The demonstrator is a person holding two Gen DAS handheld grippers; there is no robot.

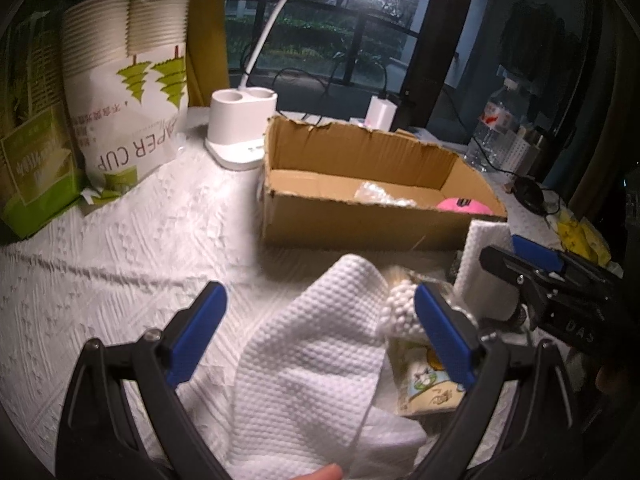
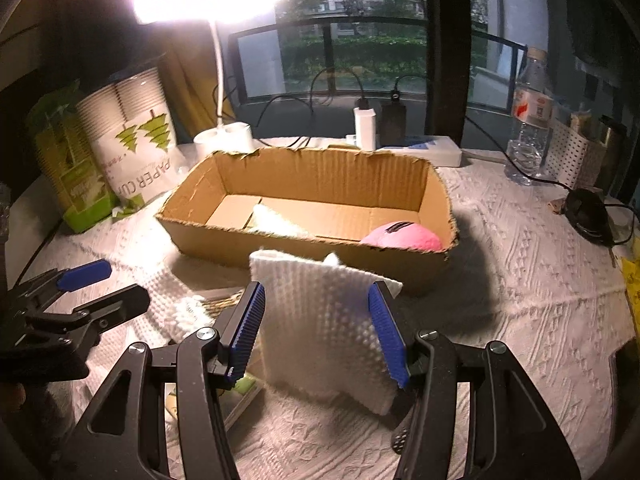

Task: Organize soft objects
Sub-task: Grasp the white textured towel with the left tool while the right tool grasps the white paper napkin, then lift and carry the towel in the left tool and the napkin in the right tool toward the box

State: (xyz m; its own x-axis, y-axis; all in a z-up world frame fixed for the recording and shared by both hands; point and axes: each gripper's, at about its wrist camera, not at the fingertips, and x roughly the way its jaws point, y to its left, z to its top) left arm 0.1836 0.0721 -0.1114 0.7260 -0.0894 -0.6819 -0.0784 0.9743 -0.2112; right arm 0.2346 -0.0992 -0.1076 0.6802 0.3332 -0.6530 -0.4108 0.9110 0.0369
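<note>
Right gripper [image 2: 316, 332] — white textured cloth [image 2: 320, 320] between its blue pads.

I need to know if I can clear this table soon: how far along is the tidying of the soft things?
Partly done. The cardboard box already holds a pink plush toy and a pale crinkly item. In hand: the right tool grips a folded white towel. Left: a second white cloth and a cotton swab pack lie between the left tool's open jaws.

lamp [image 2: 222, 136] lit | paper cups [image 1: 132, 92] (bagged) left | water bottle [image 2: 530, 120] right | charger [image 2: 365, 128] behind
</note>
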